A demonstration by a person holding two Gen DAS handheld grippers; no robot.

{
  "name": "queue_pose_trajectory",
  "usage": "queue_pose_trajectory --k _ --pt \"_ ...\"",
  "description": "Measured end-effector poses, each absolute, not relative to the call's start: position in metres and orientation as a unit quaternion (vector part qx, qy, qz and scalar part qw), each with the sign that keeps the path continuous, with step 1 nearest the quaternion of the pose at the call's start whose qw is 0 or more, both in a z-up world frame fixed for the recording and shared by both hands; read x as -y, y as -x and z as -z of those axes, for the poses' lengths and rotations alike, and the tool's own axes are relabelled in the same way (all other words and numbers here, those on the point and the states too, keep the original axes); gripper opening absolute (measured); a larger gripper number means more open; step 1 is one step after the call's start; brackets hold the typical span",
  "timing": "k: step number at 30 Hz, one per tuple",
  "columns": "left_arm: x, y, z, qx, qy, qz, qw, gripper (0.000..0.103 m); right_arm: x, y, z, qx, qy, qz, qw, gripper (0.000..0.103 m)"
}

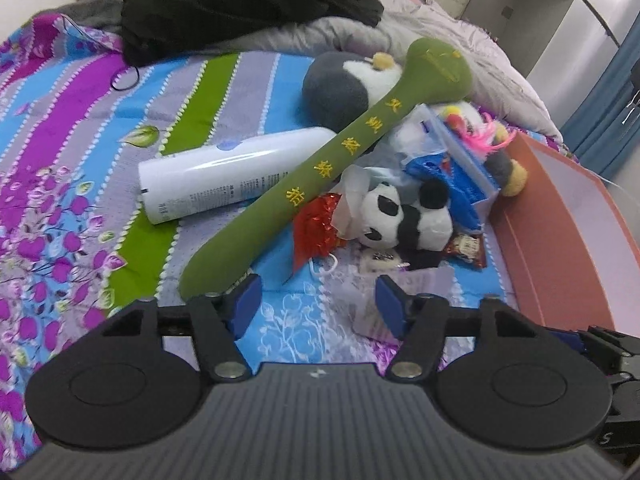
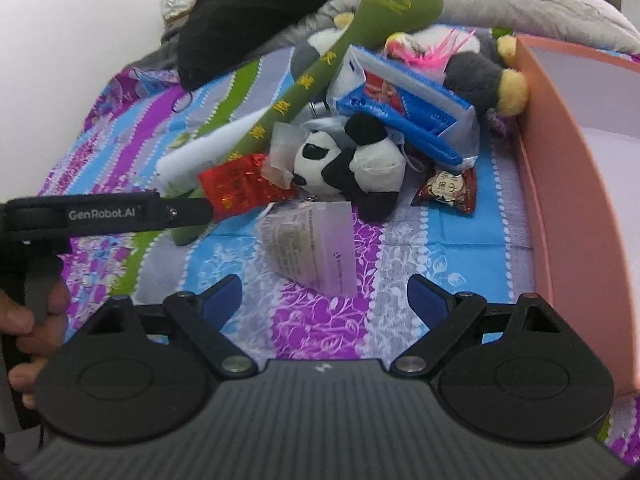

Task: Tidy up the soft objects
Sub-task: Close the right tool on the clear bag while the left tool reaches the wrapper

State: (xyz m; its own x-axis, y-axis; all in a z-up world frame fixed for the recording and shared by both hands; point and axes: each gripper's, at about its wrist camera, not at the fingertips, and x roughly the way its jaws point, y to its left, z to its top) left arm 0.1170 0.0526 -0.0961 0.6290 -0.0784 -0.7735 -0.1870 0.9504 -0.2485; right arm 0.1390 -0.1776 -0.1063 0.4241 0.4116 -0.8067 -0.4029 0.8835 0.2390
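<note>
While left claw point(image 1: 318, 306) gapes, green plush point(image 1: 304, 176) beside

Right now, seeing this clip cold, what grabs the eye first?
The long green plush stick with yellow characters, lying diagonally across the pile on the striped floral bedspread. Beside its lower half sit a panda plush and a white bottle on its side, with a salmon-pink box at the right. Both hand-held grippers, left and right, are open and empty.
</note>
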Motion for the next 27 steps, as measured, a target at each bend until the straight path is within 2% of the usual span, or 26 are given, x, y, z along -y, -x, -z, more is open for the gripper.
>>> queue_pose_trajectory --k 3,7,11,12,13,15,16,18,21,23,27 --pt "-0.057 -0.134 0.109 -0.436 0.158 -0.028 0.885 0.054 0.170 -0.152 0.119 -0.485 0.001 -0.242 0.840 0.091" --pt "-0.062 -0.152 0.124 -0.440 0.165 -0.033 0.882 0.051 0.157 -0.164 0.133 -0.483 0.010 -0.253 0.838 0.091" --pt "-0.066 -0.165 0.133 -0.437 0.165 -0.040 0.883 0.040 0.147 -0.174 0.145 -0.484 0.020 -0.257 0.836 0.089" --pt "-0.067 -0.167 0.135 -0.438 0.166 -0.042 0.882 0.039 0.146 -0.175 0.147 -0.485 0.018 -0.261 0.835 0.086" --pt "-0.068 -0.170 0.137 -0.439 0.168 -0.043 0.882 0.037 0.144 -0.176 0.149 -0.486 0.018 -0.264 0.833 0.077" --pt "-0.070 -0.173 0.140 -0.436 0.181 -0.041 0.880 0.023 0.142 -0.178 0.153 -0.489 0.017 -0.267 0.830 0.075" --pt "-0.070 -0.174 0.140 -0.436 0.188 -0.036 0.879 0.020 0.140 -0.180 0.154 -0.490 0.015 -0.268 0.829 0.074" --pt "-0.070 -0.176 0.141 -0.436 0.198 -0.030 0.878 0.008 0.140 -0.181 0.155 -0.492 0.011 -0.269 0.828 0.066" --pt "-0.064 -0.176 0.138 -0.430 0.192 -0.024 0.882 0.005 0.139 -0.179 0.151 -0.489 0.014 -0.272 0.829 0.046" --pt "-0.060 -0.173 0.132 -0.423 0.187 -0.018 0.886 0.003 0.139 -0.177 0.147 -0.488 0.011 -0.274 0.829 0.028" --pt "-0.054 -0.163 0.118 -0.410 0.179 -0.008 0.894 0.002 0.142 -0.167 0.135 -0.480 0.010 -0.278 0.832 0.012"
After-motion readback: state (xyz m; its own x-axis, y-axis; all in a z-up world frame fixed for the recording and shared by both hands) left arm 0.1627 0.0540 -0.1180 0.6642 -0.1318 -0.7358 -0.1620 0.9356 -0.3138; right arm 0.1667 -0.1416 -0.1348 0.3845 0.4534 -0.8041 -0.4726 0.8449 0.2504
